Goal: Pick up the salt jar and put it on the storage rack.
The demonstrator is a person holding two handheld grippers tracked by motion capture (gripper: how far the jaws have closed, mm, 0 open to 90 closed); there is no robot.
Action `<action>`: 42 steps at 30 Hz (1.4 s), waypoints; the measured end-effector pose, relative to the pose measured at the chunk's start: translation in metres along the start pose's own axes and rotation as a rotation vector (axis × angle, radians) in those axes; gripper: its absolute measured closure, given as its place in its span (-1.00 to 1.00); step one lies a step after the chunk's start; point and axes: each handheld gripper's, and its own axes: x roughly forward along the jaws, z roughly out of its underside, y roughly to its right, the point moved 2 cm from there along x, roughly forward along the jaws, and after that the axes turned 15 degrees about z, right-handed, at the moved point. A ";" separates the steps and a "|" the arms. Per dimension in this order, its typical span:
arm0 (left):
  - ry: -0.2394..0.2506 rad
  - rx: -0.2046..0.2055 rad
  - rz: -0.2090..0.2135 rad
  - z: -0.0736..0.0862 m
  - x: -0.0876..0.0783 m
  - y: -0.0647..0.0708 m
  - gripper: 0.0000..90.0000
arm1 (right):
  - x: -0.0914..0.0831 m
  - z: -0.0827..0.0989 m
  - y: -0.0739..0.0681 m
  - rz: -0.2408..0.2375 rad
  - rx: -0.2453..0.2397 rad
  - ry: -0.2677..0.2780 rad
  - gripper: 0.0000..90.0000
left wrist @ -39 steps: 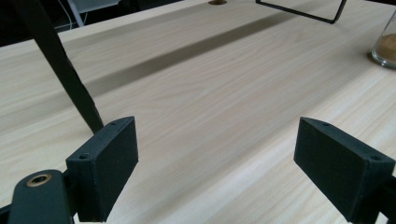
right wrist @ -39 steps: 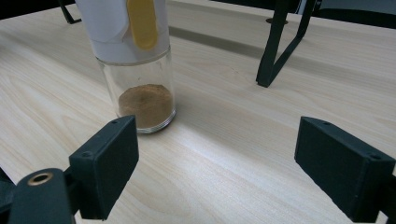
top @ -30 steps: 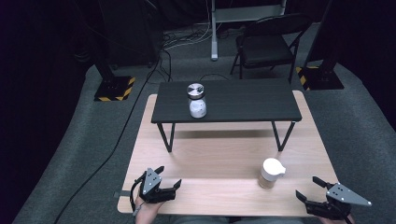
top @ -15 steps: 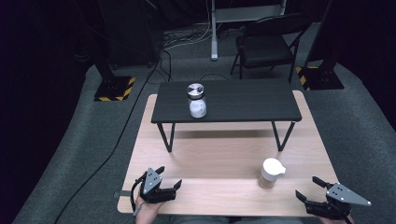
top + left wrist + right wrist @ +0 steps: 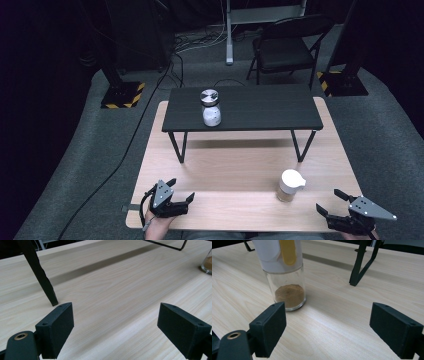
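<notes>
Glass jar (image 5: 290, 185) with white lid and brown powder at the bottom stands upright on the wood tabletop (image 5: 240, 165), right of centre, near the front edge. Right tongs (image 5: 334, 204) sit near it, just right and nearer the person, jaws spread wide, empty; in the right gripper view the jar (image 5: 285, 277) is ahead, left of the gap. Left tongs (image 5: 179, 191) well apart from the jar at front left, jaws also wide, empty. Second jar (image 5: 210, 107), metal lid, white contents, stands on the black low table (image 5: 260, 107) at the back.
</notes>
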 end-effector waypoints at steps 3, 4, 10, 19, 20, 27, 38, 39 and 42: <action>0.000 0.000 0.000 0.000 0.000 0.000 -0.71 | 0.000 0.000 0.000 0.001 -0.001 0.001 -0.72; 0.000 0.000 0.000 0.000 0.000 0.000 -0.71 | 0.000 0.000 0.000 0.001 -0.001 0.000 -0.72; 0.002 0.001 0.001 0.000 0.000 0.000 -0.71 | 0.000 0.000 0.000 0.000 -0.003 0.002 -0.72; 0.004 -0.001 0.003 0.001 -0.001 0.000 -0.71 | 0.001 0.000 0.000 -0.002 -0.005 0.003 -0.72; 0.002 -0.002 0.003 0.001 -0.001 0.000 -0.71 | 0.001 0.000 0.000 -0.002 -0.004 0.003 -0.72; -0.003 -0.002 0.004 0.000 0.000 0.000 -0.71 | 0.001 0.000 0.000 -0.003 -0.005 0.004 -0.72; -0.002 -0.005 0.007 0.000 -0.001 -0.001 -0.71 | 0.001 -0.001 0.000 -0.004 -0.004 0.002 -0.72; -0.002 -0.004 0.008 0.000 -0.001 -0.001 -0.71 | 0.001 -0.001 0.000 -0.004 -0.005 0.003 -0.72; -0.003 -0.006 0.008 0.000 -0.001 -0.001 -0.71 | 0.001 -0.001 0.000 -0.003 -0.004 0.003 -0.72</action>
